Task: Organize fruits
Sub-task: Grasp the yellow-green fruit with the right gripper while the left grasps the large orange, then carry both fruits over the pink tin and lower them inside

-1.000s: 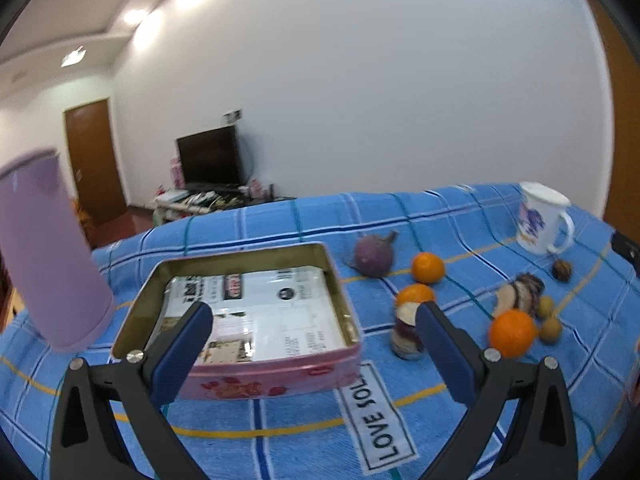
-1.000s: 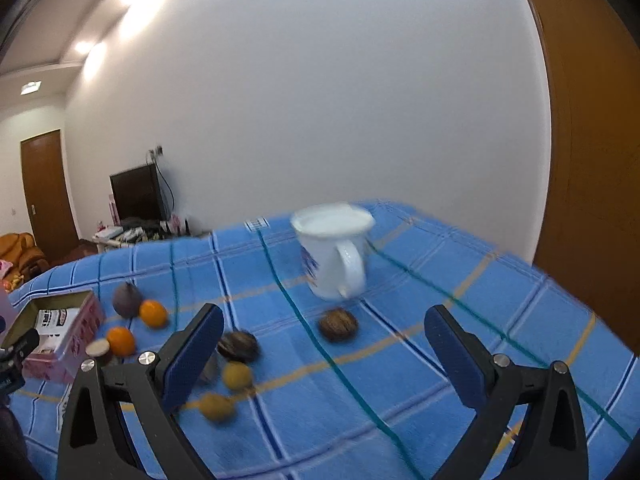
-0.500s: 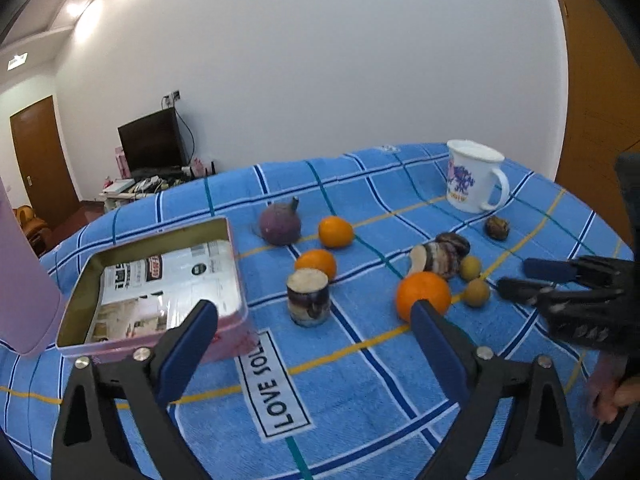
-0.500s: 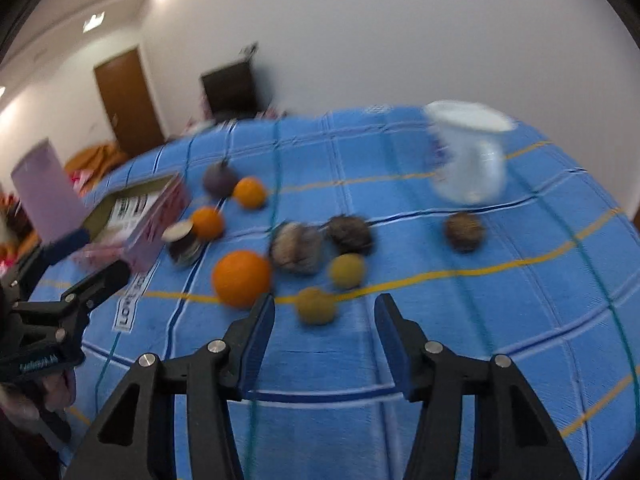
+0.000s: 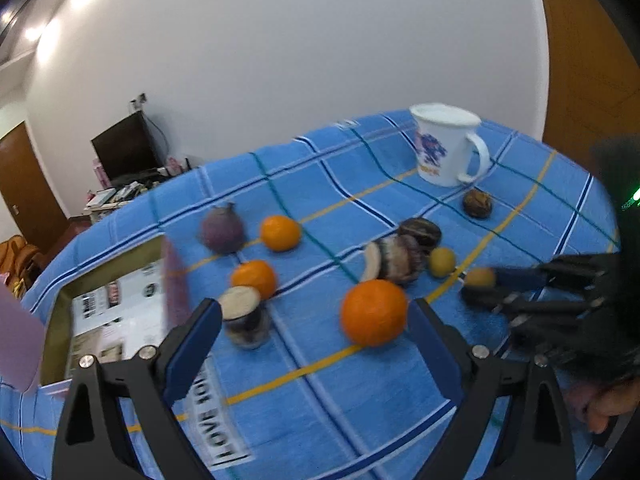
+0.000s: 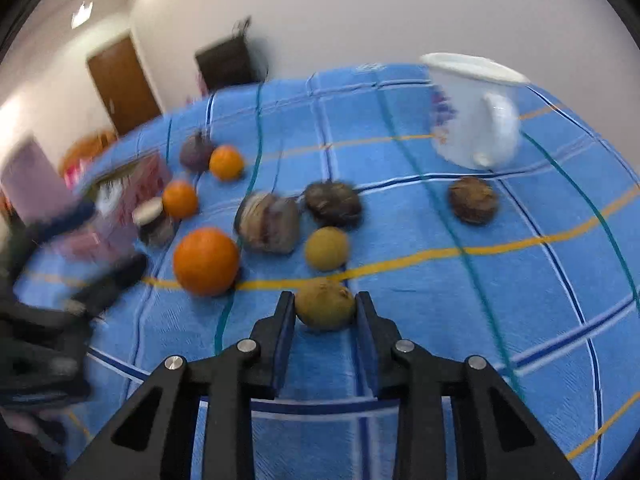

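Fruits lie scattered on a blue checked cloth (image 5: pixel 360 412). My right gripper (image 6: pixel 325 307) has closed on a small yellow-brown fruit (image 6: pixel 325 307) resting on the cloth; it also shows in the left wrist view (image 5: pixel 480 278). A big orange (image 6: pixel 206 262) lies left of it, a second small yellow fruit (image 6: pixel 327 248) just behind. My left gripper (image 5: pixel 314 326) is open and empty, hovering with the big orange (image 5: pixel 374 312) beside its right finger and a cut purple fruit piece (image 5: pixel 244 314) by its left finger.
An open pink tin (image 5: pixel 104 312) sits at the left with a lilac cylinder (image 5: pixel 18 348) beside it. A white mug (image 5: pixel 446 148) stands at the back right. Two smaller oranges (image 5: pixel 280 232), a purple round fruit (image 5: pixel 222 228) and dark brown fruits (image 5: pixel 476 202) lie between.
My right gripper has dropped to the cloth and narrowed from wide open onto the small yellow-brown fruit. My left gripper has swung right, from the tin toward the big orange.
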{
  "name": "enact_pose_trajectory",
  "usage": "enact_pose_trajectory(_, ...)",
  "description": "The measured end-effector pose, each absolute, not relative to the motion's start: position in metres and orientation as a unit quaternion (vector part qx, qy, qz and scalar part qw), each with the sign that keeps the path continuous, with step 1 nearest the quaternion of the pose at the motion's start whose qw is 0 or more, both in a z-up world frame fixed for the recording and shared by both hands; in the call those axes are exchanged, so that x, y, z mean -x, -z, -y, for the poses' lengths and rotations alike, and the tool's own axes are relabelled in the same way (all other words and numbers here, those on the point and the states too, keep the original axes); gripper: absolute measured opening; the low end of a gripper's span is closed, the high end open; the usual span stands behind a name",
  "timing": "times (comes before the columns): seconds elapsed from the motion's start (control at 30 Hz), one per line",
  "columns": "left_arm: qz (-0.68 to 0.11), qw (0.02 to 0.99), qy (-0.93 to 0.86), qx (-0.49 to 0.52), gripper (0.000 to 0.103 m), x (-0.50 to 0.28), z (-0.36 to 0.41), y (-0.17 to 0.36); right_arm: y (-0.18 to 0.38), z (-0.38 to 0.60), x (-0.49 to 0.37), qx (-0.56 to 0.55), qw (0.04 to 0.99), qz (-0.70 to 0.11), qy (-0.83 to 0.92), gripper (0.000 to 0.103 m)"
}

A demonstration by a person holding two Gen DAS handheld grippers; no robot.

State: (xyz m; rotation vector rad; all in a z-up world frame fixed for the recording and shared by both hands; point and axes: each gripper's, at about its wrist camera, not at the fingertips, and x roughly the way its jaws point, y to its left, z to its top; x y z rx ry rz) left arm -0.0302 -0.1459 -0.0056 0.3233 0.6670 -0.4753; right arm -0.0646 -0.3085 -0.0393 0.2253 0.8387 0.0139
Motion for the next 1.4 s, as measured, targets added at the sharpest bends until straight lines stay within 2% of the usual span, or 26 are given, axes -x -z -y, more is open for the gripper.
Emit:
enact_pose_trajectory(0.07, -0.343, 0.895, 0.234, -0.164, 0.093, 0.024, 0.162, 0.017, 0.032, 0.329, 0.074, -0.142, 0.918, -0.369, 0.006, 0.032)
enact_pose_trajectory(0.13, -0.362, 0.886, 0.234, -0.171, 0.085, 0.018, 0.174, 0.028, 0.027, 0.336, 0.079, -0.151, 0.926, -0.344, 0.020, 0.032)
enact_pose_trajectory(0.3, -0.395, 0.872, 0.244, -0.154, 0.054, 0.003, 0.184, 0.043, 0.031, 0.347, 0.082, -0.176, 0.927, -0.330, 0.023, 0.032)
enact_pose_trajectory(0.33, -0.395, 0.872, 0.247, -0.151, 0.050, 0.002, 0.184, 0.044, 0.031, 0.350, 0.082, -0.181, 0.926, -0.330, 0.023, 0.032)
enact_pose_trajectory(0.53, -0.393, 0.874, 0.243, -0.151, 0.049, 0.004, 0.182, 0.043, 0.031, 0.347, 0.084, -0.164, 0.927, -0.334, 0.043, 0.032)
enact_pose_trajectory(0.8, -0.342, 0.903, 0.230, -0.122, 0.049, 0.016, 0.141, 0.004, 0.007, 0.313, 0.084, -0.130, 0.937, -0.318, 0.056, 0.032)
enact_pose_trajectory(1.03, -0.295, 0.937, 0.158, -0.102, 0.049, -0.001, 0.064, -0.025, -0.025, 0.248, 0.061, -0.100, 0.956, -0.276, 0.024, 0.032)
enact_pose_trajectory(1.4, -0.308, 0.950, 0.013, -0.055, 0.049, -0.050, -0.061, -0.013, -0.030, 0.113, -0.012, -0.082, 0.957, -0.269, -0.071, 0.032)
